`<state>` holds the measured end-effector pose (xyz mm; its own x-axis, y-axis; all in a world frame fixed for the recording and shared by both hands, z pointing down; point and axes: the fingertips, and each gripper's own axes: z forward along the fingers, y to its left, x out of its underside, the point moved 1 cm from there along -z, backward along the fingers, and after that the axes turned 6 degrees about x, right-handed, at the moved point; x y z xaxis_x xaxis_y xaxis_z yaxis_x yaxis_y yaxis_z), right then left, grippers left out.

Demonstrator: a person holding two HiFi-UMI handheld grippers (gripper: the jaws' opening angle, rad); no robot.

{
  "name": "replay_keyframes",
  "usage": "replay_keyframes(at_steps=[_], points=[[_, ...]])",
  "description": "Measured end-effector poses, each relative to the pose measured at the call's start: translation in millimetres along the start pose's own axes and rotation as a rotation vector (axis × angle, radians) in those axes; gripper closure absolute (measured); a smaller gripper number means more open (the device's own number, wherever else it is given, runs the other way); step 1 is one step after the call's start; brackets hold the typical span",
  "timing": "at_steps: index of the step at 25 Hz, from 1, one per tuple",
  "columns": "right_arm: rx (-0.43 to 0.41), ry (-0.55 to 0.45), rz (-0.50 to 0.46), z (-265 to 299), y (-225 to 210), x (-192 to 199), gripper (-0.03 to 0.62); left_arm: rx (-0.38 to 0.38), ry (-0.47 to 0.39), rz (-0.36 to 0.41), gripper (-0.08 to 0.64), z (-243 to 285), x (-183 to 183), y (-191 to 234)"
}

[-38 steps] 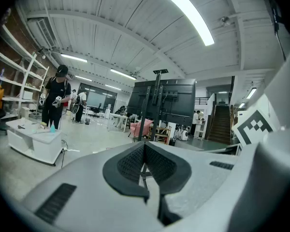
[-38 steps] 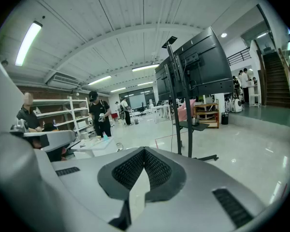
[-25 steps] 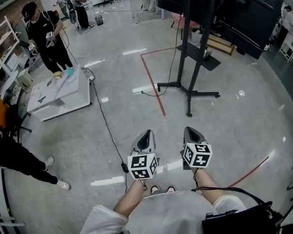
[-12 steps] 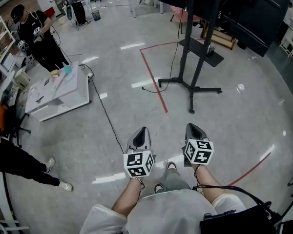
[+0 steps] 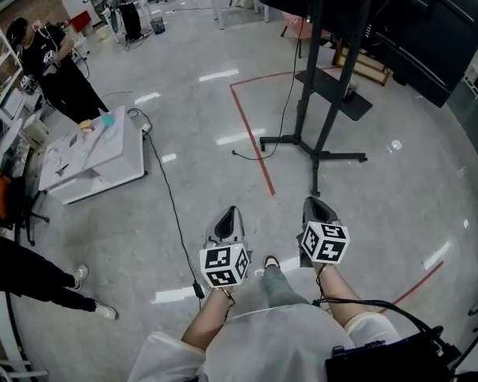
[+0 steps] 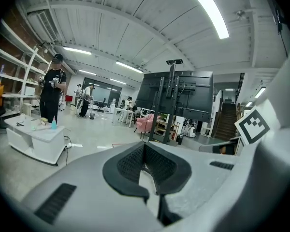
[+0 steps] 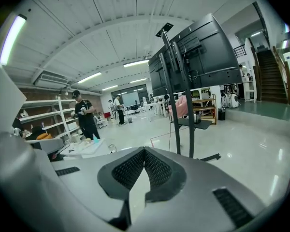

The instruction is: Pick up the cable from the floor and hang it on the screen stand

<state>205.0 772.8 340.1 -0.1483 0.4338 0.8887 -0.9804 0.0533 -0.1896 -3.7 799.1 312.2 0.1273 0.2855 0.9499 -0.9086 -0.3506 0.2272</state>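
Screen stand (image 5: 317, 102) far ahead, open floor (image 5: 382, 197) before it, white table (image 5: 95, 153) far left. My left gripper (image 5: 230, 213) and right gripper (image 5: 311, 205) both pressed together, empty. Cable (image 5: 173, 205) lies on floor, near left

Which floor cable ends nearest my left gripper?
The long black cable from the white table; its end lies by the left gripper. The other cable hangs down the screen stand.
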Motion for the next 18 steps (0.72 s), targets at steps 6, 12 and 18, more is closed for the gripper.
replay_keyframes(at_steps=[6,12,18], points=[[-0.039,0.02,-0.029,64.4,-4.3,-37.6,0.575,-0.007,-0.007,0.008,0.555,67.0,-29.3,9.0],[-0.054,0.035,-0.042,122.4,-22.1,-65.8,0.575,-0.036,-0.006,-0.008,0.555,127.0,-42.6,25.6],[-0.054,0.056,-0.044,152.9,-28.7,-79.7,0.574,-0.047,0.0,-0.013,0.556,154.8,-54.5,41.0]])
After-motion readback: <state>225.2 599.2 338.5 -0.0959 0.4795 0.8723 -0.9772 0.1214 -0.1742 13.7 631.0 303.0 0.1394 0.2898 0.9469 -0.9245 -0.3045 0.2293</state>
